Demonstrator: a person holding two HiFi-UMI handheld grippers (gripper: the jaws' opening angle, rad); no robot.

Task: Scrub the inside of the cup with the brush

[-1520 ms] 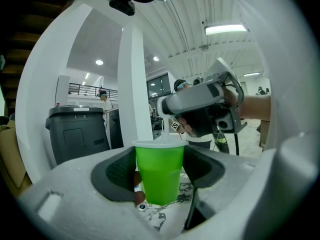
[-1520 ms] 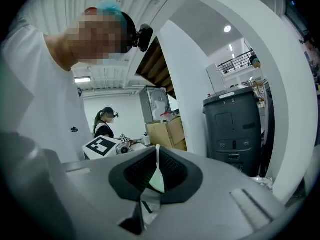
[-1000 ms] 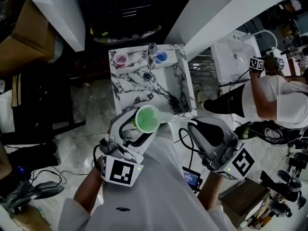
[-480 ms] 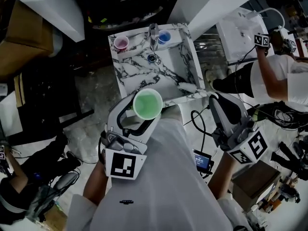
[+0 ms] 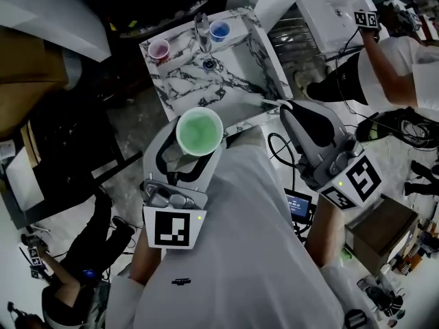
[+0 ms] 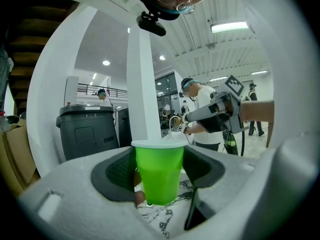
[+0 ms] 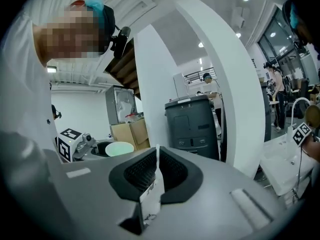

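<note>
My left gripper (image 5: 199, 142) is shut on a green plastic cup (image 5: 199, 130), upright with its mouth up, just in front of the marbled sink unit (image 5: 180, 94). In the left gripper view the green cup (image 6: 160, 170) stands between the dark pads (image 6: 116, 171), with my left gripper (image 6: 160, 184) pressed on its sides. My right gripper (image 5: 282, 108) is at the sink's near right corner, shut on a thin white brush (image 5: 265, 101). Only the brush's thin white handle (image 7: 157, 160) shows, pinched in my right gripper (image 7: 156, 173); its bristles are hidden.
A faucet (image 5: 203, 29) stands at the back of the sink, with a pink cup (image 5: 159, 49) to its left and a blue cup (image 5: 219, 30) to its right. Another person (image 5: 384, 53) works at the far right. A cardboard box (image 5: 381, 232) and cables lie nearby.
My right gripper has moved forward to the sink's near right corner, where the white brush lay, and closed on it. The green cup has stayed in my left gripper, lifted slightly.
</note>
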